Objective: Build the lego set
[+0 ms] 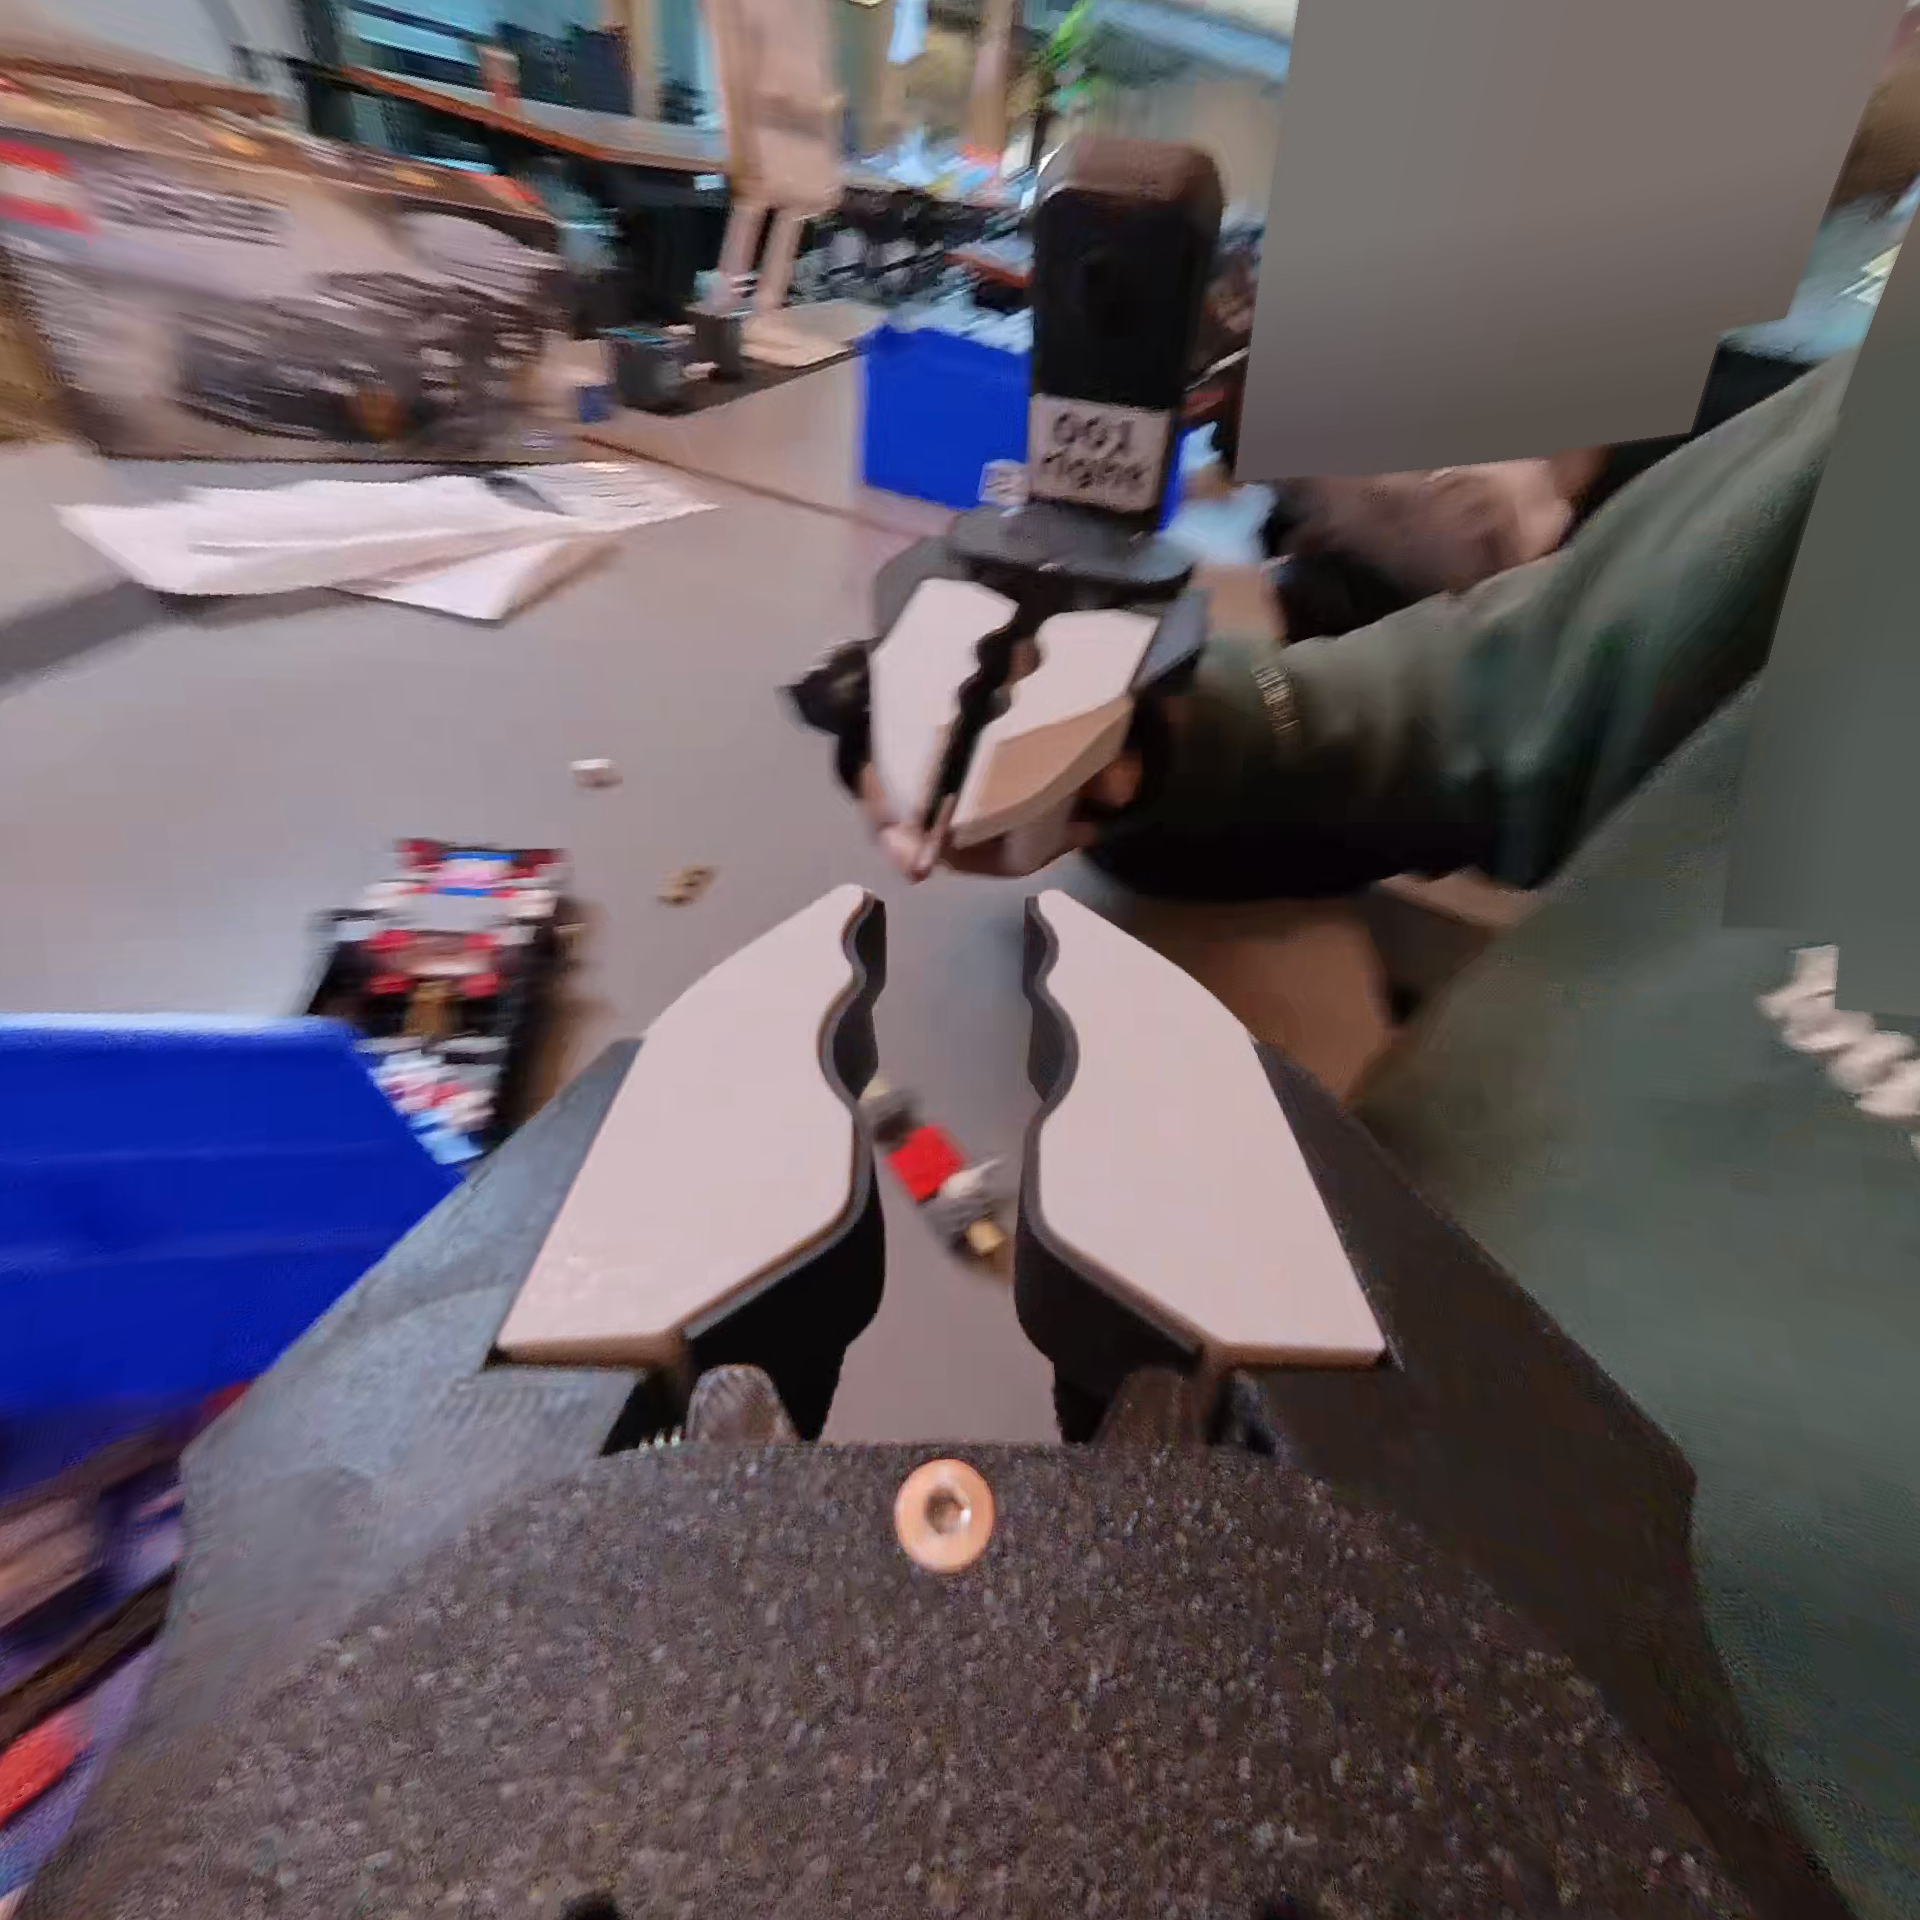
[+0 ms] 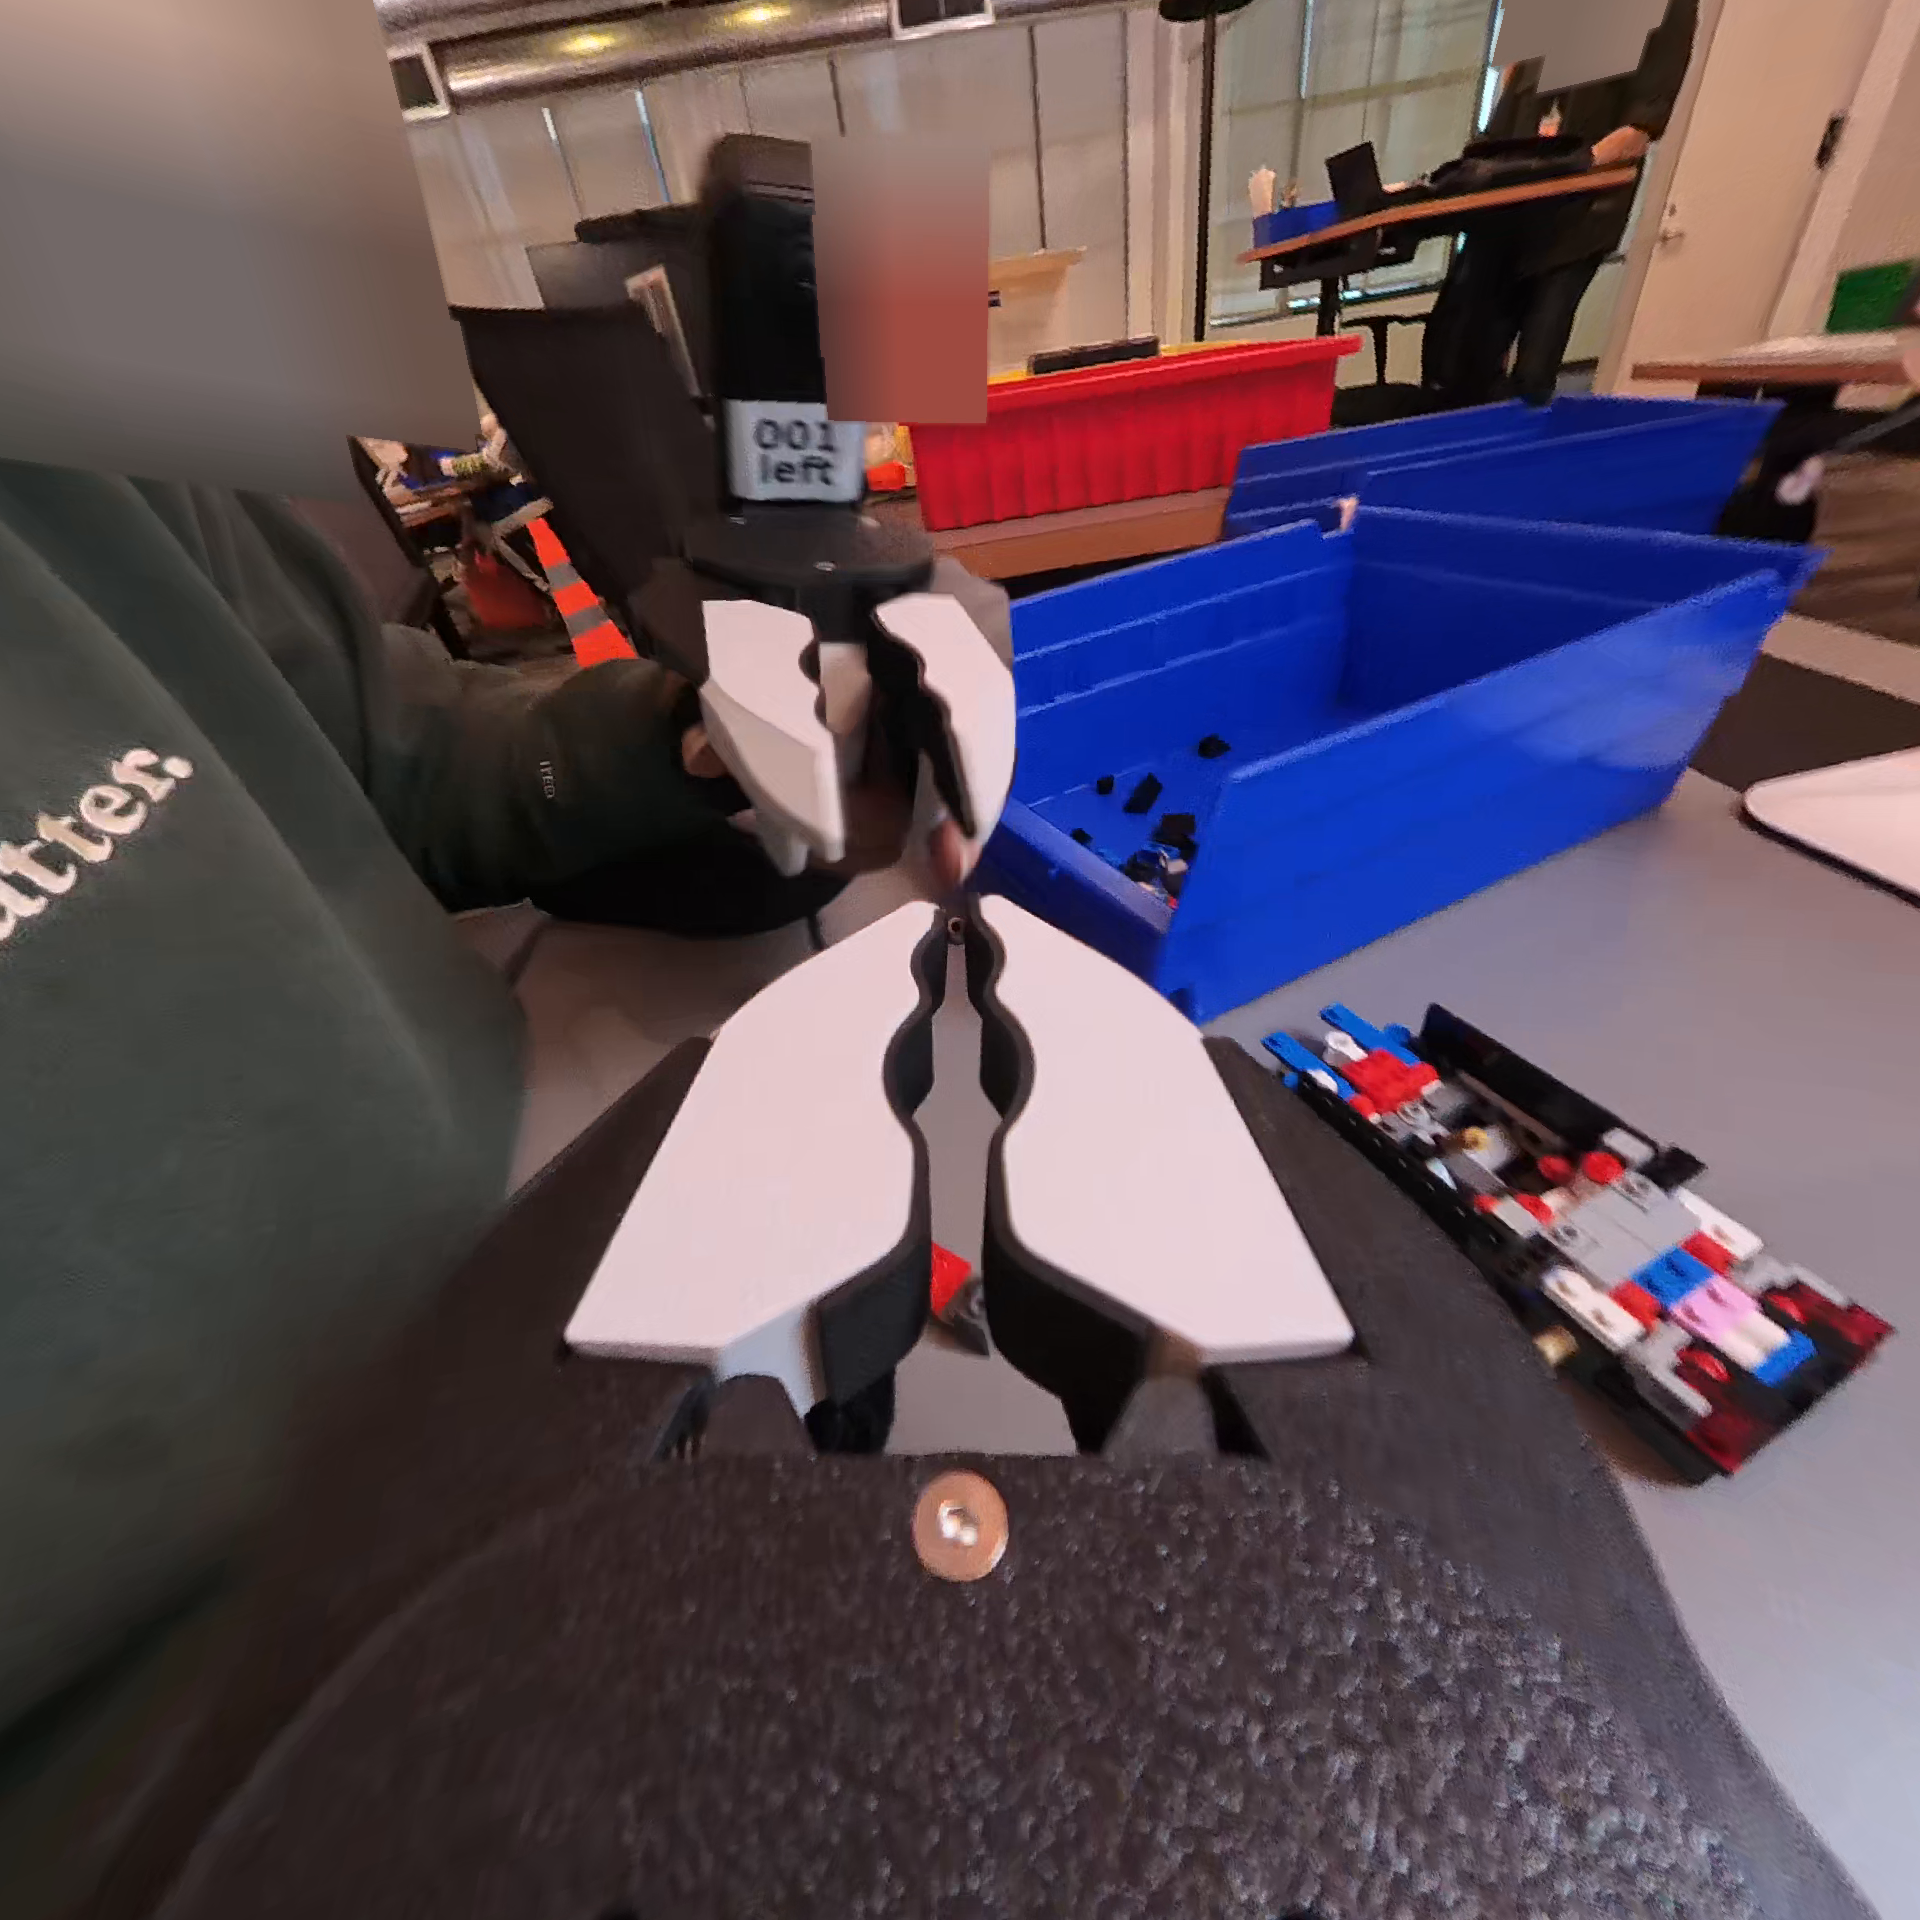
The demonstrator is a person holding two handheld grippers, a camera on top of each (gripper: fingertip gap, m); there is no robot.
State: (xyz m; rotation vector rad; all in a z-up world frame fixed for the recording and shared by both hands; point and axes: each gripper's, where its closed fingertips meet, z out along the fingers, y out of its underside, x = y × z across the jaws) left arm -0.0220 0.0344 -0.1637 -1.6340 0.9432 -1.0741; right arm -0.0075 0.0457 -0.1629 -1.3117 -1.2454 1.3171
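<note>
- Holding both grippers above the grey table (image 2: pixel 1507 935), tips facing each other, I log what each wrist view gives me.
- Left gripper (image 1: pixel 951 904): jaws apart, nothing between them; in the right wrist view it (image 2: pixel 883 831) shows farther off, held by a gloved hand (image 2: pixel 665 790) on a dark green sleeve (image 2: pixel 208 831).
- Right gripper (image 2: pixel 958 920): jaws drawn nearly together, pinching a small dark piece (image 2: pixel 955 925) at the very tips; what kind of piece I cannot tell.
- The same gripper appears in the left wrist view (image 1: pixel 930 831), tips closed on something thin, just beyond my left tips.
- Small lego sub-assembly (image 1: pixel 940 1169): red and grey with a tan end, lying on the table below the left gripper's open gap.
- Main lego build (image 2: pixel 1579 1226): long black frame with red, blue, grey, white and pink pieces, flat on the table to the right of the right gripper.
- Blue bin (image 2: pixel 1403 748): just beyond the build, loose dark and blue pieces in its bottom.
- Second blue bin (image 2: pixel 1507 457) and a red bin (image 2: pixel 1122 426): behind the first.
- Two stray small pieces (image 1: pixel 686 883) on the table, apart from the rest; blurred.
</note>
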